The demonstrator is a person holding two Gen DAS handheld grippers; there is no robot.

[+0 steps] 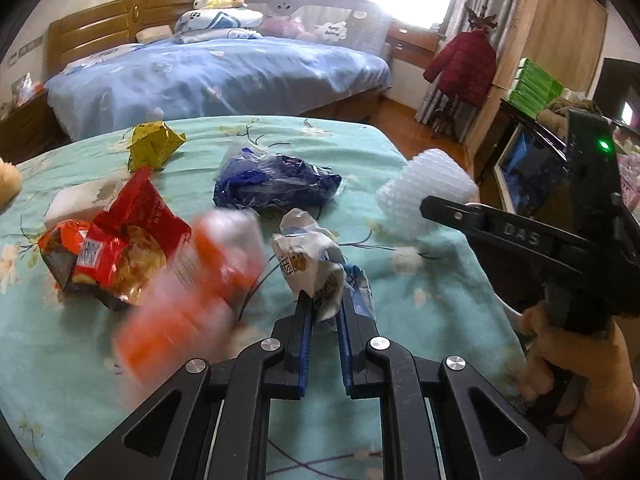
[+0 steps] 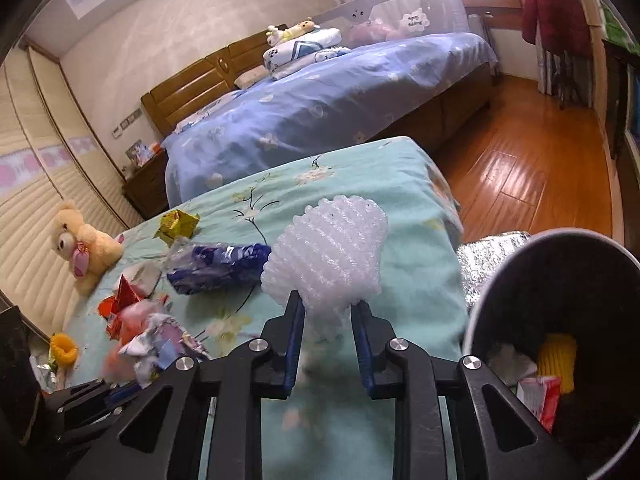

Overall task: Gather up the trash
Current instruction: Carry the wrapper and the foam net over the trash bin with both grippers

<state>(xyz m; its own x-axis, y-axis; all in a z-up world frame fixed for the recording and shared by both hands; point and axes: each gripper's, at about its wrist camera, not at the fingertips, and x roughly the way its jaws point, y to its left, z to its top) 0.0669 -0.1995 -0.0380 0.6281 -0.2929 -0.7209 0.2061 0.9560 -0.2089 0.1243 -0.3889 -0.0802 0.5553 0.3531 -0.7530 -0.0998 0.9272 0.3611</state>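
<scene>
Your right gripper (image 2: 326,312) was clamped on the white foam fruit net (image 2: 326,256), held at centre frame above the teal bedspread (image 2: 400,200). The trash bin (image 2: 500,280) stood open at the lower right of that view, just beside the net, so your right hand was the nearer one. Your left gripper (image 1: 322,304) was pinched shut on a crumpled white-and-blue wrapper (image 1: 308,252), farther left of the bin.

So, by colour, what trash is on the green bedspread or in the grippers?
Yellow wrapper: 1
Blue bag: 1
Red snack bag: 1
White block: 1
Blurred orange-white pack: 1
White-blue wrapper, left gripper: 1
White foam net, right gripper: 1
Total: 7
</scene>
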